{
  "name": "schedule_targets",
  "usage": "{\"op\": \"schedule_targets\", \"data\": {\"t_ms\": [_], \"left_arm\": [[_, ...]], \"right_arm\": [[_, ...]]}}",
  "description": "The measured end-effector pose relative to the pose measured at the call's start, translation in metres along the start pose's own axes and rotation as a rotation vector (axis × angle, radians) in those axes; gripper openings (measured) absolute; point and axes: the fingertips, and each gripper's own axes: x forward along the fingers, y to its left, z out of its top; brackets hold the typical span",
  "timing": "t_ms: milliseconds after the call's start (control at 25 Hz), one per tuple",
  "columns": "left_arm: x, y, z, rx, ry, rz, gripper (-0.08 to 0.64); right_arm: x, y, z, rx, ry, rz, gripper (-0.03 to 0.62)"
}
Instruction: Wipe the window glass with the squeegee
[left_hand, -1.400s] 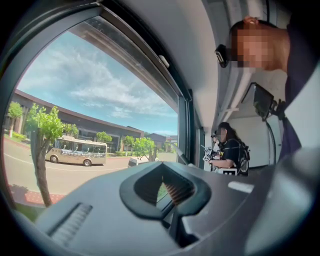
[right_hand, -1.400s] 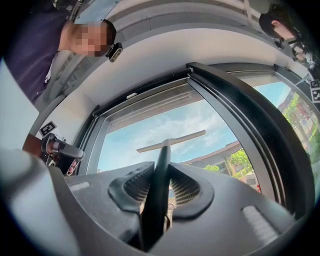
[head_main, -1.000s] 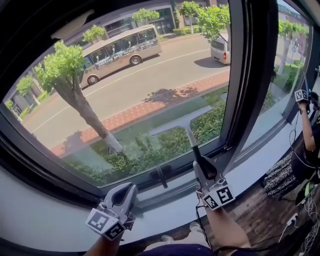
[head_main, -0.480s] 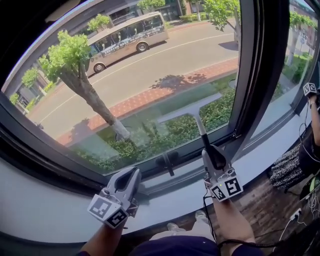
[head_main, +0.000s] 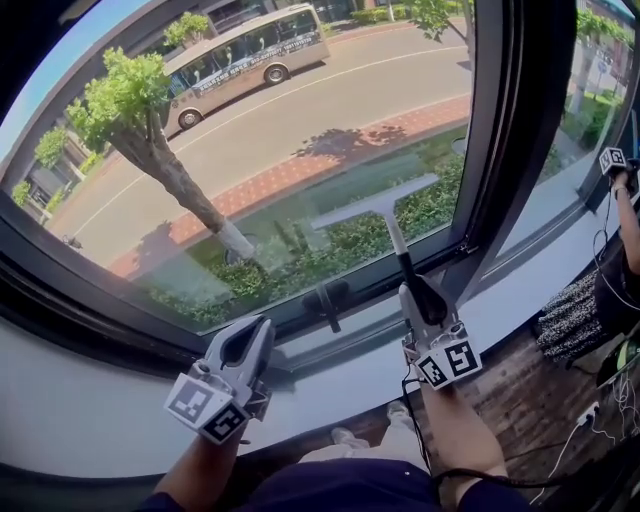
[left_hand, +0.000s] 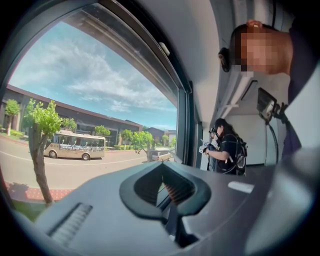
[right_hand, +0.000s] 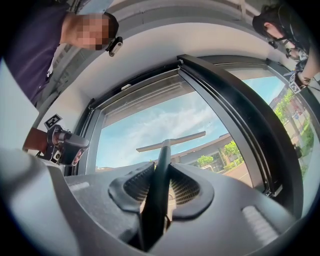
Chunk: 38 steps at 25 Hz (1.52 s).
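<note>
In the head view, the right gripper (head_main: 415, 292), lower centre-right, has its jaws clamped on the squeegee (head_main: 383, 213). Its blade sits slantwise low on the glass (head_main: 300, 120), mid-frame, just above the bottom frame and the window handle (head_main: 326, 300). The left gripper (head_main: 248, 345), lower left, hangs over the sill (head_main: 100, 420), clear of the pane. In the left gripper view, the left gripper's (left_hand: 167, 190) jaws are together with nothing between them. In the right gripper view, the shaft runs up through the right gripper's (right_hand: 159, 187) shut jaws to the blade of the squeegee (right_hand: 172, 141), crosswise at centre frame. To wipe well, the whole blade edge likely needs pressing flat with even force. The stroke should run straight, stop short of the dark mullion (head_main: 505, 150) at right, and overlap its neighbours.
</note>
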Motion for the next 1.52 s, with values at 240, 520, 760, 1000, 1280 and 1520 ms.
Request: {"op": "schedule_targets", "data": {"t_ms": [240, 520, 760, 1000, 1280, 1520], "left_arm": [[0.001, 0.001, -0.003, -0.010, 0.021, 0.005, 0.003], [0.011, -0.001, 0.001, -0.015, 0.028, 0.001, 0.003], [0.018, 0.002, -0.007, -0.019, 0.040, 0.010, 0.003], [0.018, -0.004, -0.014, -0.018, 0.051, 0.015, 0.003], [0.016, -0.014, -0.010, -0.008, 0.069, 0.018, 0.003], [0.019, -0.018, -0.011, -0.005, 0.075, 0.018, 0.003]], "right_arm": [[-0.002, 0.000, -0.004, -0.003, 0.006, 0.010, 0.101], [-0.003, -0.004, -0.010, 0.003, 0.014, 0.019, 0.101], [-0.007, -0.012, -0.026, 0.004, 0.036, 0.021, 0.101], [-0.018, -0.014, -0.041, 0.013, 0.050, 0.018, 0.101], [-0.028, -0.012, -0.048, 0.007, 0.078, 0.014, 0.101], [-0.036, -0.015, -0.062, 0.013, 0.106, 0.009, 0.101]]}}
